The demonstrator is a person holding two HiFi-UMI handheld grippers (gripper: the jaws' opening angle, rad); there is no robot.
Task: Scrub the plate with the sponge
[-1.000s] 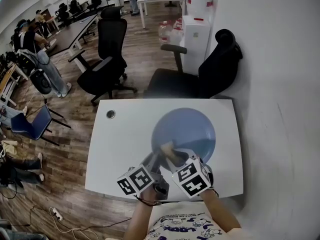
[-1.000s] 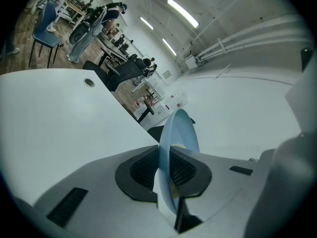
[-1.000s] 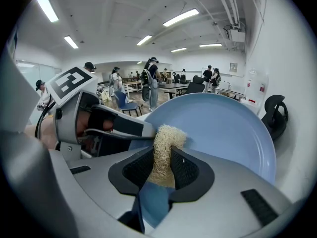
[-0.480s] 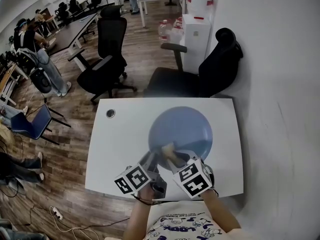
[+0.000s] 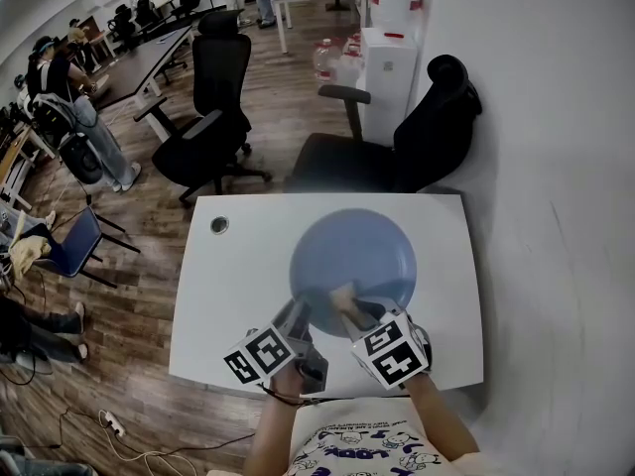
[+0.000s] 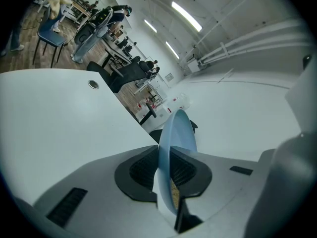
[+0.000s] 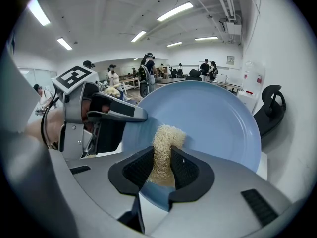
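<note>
Two tools share the job: the left gripper (image 6: pixel 166 171) is clamped on the near rim of the plate (image 5: pixel 355 249), by the front edge of the table (image 5: pixel 233 296). The right gripper (image 7: pixel 161 166) pinches the sponge (image 7: pixel 166 139) against the plate's face. Scrubbing seems under way, not visibly finished.

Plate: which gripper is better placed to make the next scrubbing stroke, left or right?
Right. The right gripper is shut on the sponge, which lies against the plate face. The left gripper is clamped on the plate's rim, so it is probably best used to steady it.
</note>
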